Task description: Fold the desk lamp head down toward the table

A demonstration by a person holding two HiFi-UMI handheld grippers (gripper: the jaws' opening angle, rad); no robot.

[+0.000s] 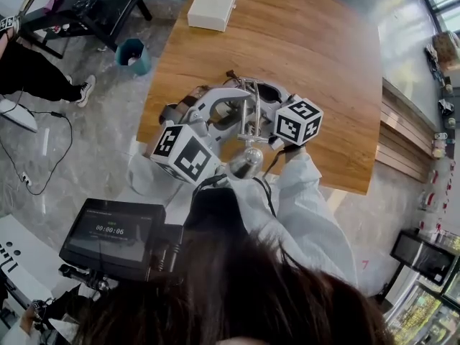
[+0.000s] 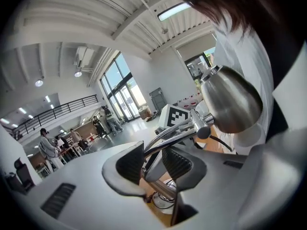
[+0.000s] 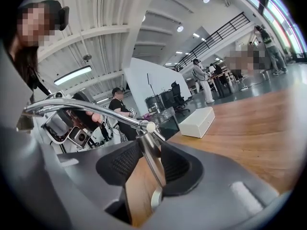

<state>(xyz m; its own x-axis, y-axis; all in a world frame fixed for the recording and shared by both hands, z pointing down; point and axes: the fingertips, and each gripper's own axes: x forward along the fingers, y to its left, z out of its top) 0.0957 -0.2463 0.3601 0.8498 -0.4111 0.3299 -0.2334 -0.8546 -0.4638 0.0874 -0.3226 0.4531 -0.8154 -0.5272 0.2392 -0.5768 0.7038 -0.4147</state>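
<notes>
The chrome desk lamp [image 1: 249, 124] stands near the wooden table's [image 1: 302, 42] front edge. Its dome head [image 1: 248, 162] hangs toward me at the end of thin twin rods [image 2: 180, 131]. In the left gripper view the head [image 2: 232, 102] fills the upper right. My left gripper [image 2: 153, 162] is open: the rods and the flat post pass between its pads without being pinched. From the right, my right gripper [image 3: 151, 164] is shut on the lamp's upright post [image 3: 152, 162], below the hinge knob [image 3: 150, 127]. In the head view the left gripper [image 1: 228, 110] and right gripper [image 1: 260, 100] flank the lamp.
A white box [image 1: 213, 2] lies at the table's far end and shows in the right gripper view as the box [image 3: 196, 122]. A blue bin [image 1: 133, 54] stands on the floor left of the table. A monitor [image 1: 111, 234] sits at my lower left. People stand in the background.
</notes>
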